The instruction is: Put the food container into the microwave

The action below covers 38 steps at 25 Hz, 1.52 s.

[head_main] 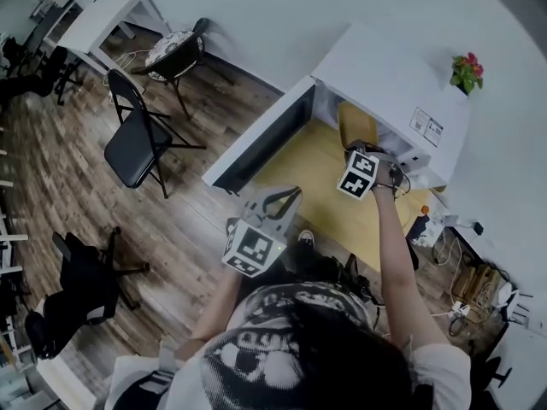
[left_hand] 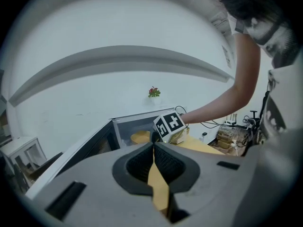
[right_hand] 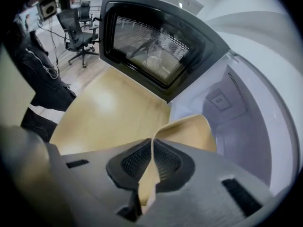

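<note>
The white microwave [head_main: 385, 71] stands on the yellow table [head_main: 312, 186] with its door [head_main: 256, 139] swung open to the left. My right gripper [head_main: 363, 152] is at the opening, shut on the rim of the tan food container [head_main: 356, 125]. In the right gripper view the container [right_hand: 189, 131] sits partly inside the pale cavity [right_hand: 236, 112], with the door window [right_hand: 151, 41] to its left and my right gripper [right_hand: 152, 143] clamped on its edge. My left gripper [head_main: 285, 196] hangs back over the table's near edge, shut and empty [left_hand: 153, 146]. From there the container [left_hand: 140, 137] shows inside the microwave [left_hand: 125, 126].
A black folding chair [head_main: 137, 139] and a round stool [head_main: 175, 54] stand on the wood floor left of the table. A potted plant [head_main: 467, 71] sits on the microwave's far right. A dark bottle [head_main: 419, 225] and cables [head_main: 466, 272] lie at the right.
</note>
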Tool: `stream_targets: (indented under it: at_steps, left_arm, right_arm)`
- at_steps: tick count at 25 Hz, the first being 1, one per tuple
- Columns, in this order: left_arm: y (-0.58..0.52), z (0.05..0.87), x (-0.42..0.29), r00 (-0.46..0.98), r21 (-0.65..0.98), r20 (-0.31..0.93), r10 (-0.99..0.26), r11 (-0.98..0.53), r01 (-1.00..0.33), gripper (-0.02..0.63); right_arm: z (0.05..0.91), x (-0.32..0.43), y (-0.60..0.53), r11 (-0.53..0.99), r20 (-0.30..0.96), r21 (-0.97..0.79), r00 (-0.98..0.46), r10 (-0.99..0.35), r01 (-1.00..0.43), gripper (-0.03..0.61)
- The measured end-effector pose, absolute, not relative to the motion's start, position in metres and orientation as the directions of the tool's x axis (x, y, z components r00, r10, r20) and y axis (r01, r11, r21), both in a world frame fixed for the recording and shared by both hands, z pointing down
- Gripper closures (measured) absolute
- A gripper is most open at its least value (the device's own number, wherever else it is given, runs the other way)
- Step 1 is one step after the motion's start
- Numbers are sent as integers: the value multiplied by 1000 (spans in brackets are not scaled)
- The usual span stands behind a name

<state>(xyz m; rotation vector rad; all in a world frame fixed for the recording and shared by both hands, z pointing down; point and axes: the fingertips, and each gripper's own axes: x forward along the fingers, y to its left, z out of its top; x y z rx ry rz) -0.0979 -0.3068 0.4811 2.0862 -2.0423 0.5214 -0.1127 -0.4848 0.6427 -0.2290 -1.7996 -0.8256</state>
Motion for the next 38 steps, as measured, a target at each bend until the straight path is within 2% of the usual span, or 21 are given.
stream_targets:
  at_steps: [14, 18, 25, 38]
  left_arm:
    - [-283, 484, -87, -122, -140, 403, -907, 71, -988, 606]
    - [-284, 484, -81, -127, -145, 404, -906, 73, -987, 606]
    - [-286, 490, -67, -135, -144, 413, -900, 82, -986, 606]
    - [-268, 516, -39, -160, -112, 481, -862, 120, -986, 606]
  right_arm:
    - [634, -148, -534, 685, 776, 595, -522, -353, 421, 535]
    - [631, -142, -525, 697, 750, 608, -564, -346, 380, 485]
    - [599, -121, -485, 808, 695, 528, -679, -236, 260, 485]
    - [609, -49, -393, 887, 684, 361, -728, -42, 287, 492]
